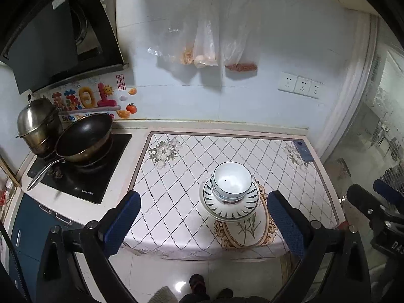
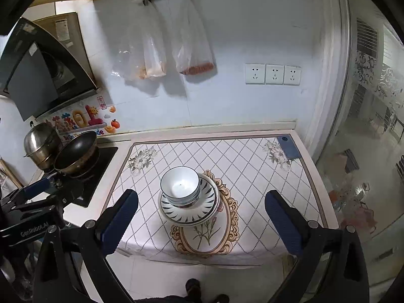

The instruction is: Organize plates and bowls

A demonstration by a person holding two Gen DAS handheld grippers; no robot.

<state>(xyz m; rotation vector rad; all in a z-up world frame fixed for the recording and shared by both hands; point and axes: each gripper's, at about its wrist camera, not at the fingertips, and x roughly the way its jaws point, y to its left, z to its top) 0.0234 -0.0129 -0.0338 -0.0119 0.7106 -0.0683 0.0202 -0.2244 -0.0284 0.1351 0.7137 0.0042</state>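
White bowls with blue rims [image 1: 231,181] are nested and stand on stacked white plates with dark leaf marks [image 1: 231,207] on the patterned counter mat [image 1: 176,176]. The stack also shows in the right wrist view, bowls [image 2: 180,185] on plates [image 2: 189,209]. My left gripper [image 1: 203,223] is open and empty, held back from the counter's front edge, above the floor. My right gripper [image 2: 201,223] is open and empty, likewise back from the stack. The right gripper shows at the right edge of the left wrist view [image 1: 373,202], and the left gripper at the left edge of the right wrist view [image 2: 38,189].
A black wok [image 1: 84,139] and a steel pot [image 1: 38,123] sit on the hob at the left. A blue phone [image 1: 303,150] lies at the mat's far right corner. Plastic bags [image 1: 209,38] hang on the wall. A glass door [image 2: 366,151] stands at the right.
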